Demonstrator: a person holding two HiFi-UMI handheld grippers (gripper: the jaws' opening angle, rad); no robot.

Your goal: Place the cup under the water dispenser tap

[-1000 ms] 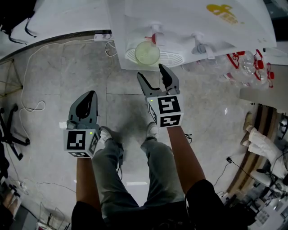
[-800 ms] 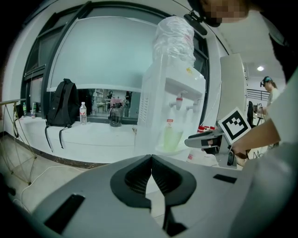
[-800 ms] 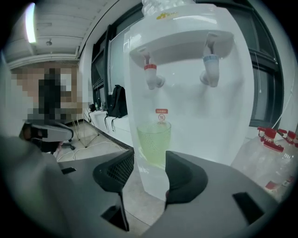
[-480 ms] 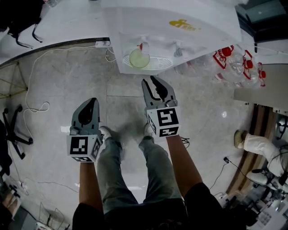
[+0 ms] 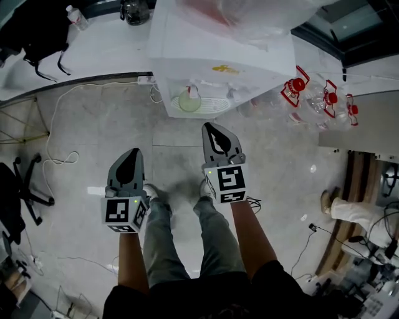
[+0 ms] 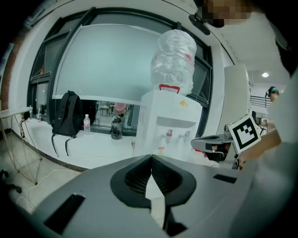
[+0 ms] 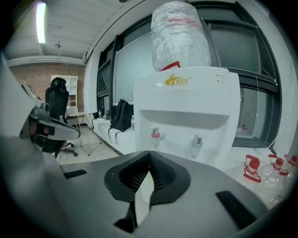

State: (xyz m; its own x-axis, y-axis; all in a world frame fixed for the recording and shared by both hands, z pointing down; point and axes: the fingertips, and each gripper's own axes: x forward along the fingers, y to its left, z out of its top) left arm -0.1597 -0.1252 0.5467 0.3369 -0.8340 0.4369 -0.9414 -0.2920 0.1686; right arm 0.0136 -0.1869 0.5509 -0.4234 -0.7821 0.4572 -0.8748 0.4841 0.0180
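Observation:
A pale green cup (image 5: 189,101) stands on the drip tray of the white water dispenser (image 5: 212,56), under its red tap (image 7: 155,135). My right gripper (image 5: 211,127) hangs over the floor a short way in front of the dispenser. Its jaws have just been closing and now stand shut with nothing between them. My left gripper (image 5: 133,152), further left and nearer my legs, is shut and empty too. In the right gripper view the dispenser (image 7: 186,97) fills the middle behind the shut jaws (image 7: 149,153). The left gripper view shows its shut jaws (image 6: 151,158) below the dispenser (image 6: 172,116).
Empty water bottles (image 5: 318,93) with red labels lie on the floor right of the dispenser. A white counter (image 5: 93,50) at the left carries a black backpack (image 5: 34,31) and a small bottle (image 5: 73,17). Cables (image 5: 56,156) and a chair base (image 5: 22,193) lie at the left.
The right gripper's jaws went from wide open to shut, empty. Both grippers rose and drew back from the dispenser. The cup stayed on the drip tray.

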